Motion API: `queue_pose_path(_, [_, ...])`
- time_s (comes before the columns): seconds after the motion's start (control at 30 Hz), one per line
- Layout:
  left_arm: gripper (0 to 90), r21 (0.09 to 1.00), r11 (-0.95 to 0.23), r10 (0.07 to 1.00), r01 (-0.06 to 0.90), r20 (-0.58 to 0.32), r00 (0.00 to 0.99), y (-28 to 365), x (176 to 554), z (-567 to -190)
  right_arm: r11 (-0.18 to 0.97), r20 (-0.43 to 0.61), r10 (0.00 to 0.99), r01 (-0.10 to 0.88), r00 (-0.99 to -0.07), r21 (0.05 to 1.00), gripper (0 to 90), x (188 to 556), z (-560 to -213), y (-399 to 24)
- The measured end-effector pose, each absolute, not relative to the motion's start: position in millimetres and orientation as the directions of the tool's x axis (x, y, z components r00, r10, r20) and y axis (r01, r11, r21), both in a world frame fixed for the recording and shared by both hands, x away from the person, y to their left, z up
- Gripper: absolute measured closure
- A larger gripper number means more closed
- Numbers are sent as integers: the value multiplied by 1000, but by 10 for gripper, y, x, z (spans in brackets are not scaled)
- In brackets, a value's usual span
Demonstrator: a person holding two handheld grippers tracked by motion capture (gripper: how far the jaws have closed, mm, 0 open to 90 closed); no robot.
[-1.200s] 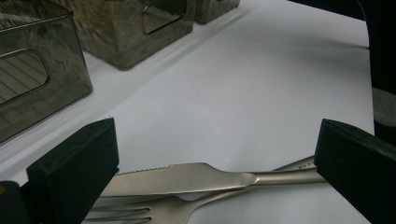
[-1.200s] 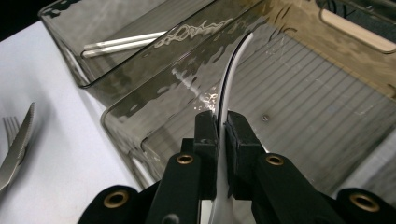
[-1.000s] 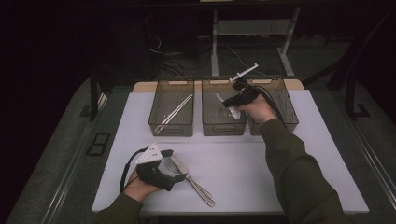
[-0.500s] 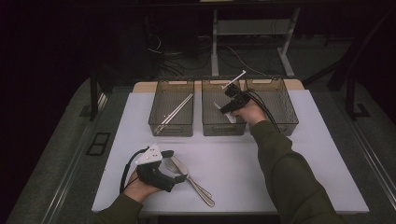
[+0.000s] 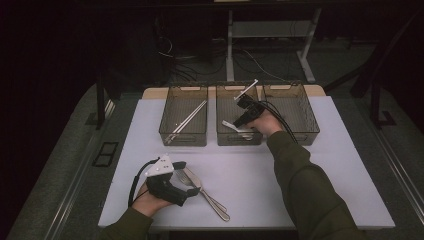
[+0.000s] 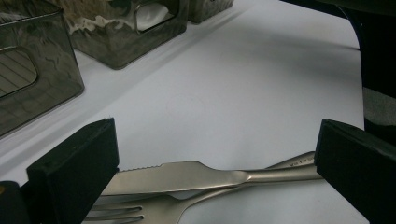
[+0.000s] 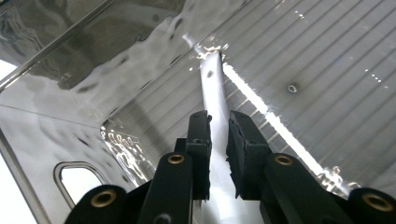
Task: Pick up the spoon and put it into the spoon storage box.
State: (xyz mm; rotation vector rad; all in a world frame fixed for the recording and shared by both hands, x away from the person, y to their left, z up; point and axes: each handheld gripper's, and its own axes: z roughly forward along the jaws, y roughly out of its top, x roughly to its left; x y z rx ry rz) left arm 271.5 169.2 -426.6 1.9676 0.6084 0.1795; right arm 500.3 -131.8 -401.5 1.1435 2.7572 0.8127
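Observation:
On the white table (image 5: 260, 175) lie a steel knife (image 6: 187, 175) and a fork (image 6: 140, 210), crossed. My left gripper (image 5: 186, 181) rests there open, its jaws (image 6: 217, 158) standing wide on either side of both blades. My right gripper (image 5: 241, 101) reaches into the middle mesh bin (image 5: 239, 141). Its jaws (image 7: 218, 126) have just been opening a little, but the pads still sit against both sides of a white plastic utensil (image 7: 215, 88). That utensil (image 5: 248, 89) slants up toward the bin's far rim.
Three dark mesh bins stand in a row at the table's far edge. The left bin (image 5: 184, 137) holds long thin utensils (image 5: 187, 120). Another white utensil (image 5: 232, 126) lies in the middle bin. The right bin (image 5: 295, 115) stands beside my right hand.
My right hand has come down and to the left, from the right bin into the middle bin, carrying the white utensil. The left hand has stayed put.

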Motion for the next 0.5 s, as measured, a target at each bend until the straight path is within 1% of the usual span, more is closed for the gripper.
queue_pose_path(0.17, [0,875,-347,490,336,-136,861,1695,2713,-4265,559,154,682,646,-715,519,689,4998,-3947,-1376])
queue_pose_path(0.33, [0,874,-351,492,337,-135,860,1709,2716,-4263,492,192,684,640,-703,591,558,4969,-3796,-1478])
queue_pose_path(0.5, [0,874,-347,496,339,-136,858,1721,2720,-4265,432,236,662,619,-712,655,477,4888,-3633,-1584])
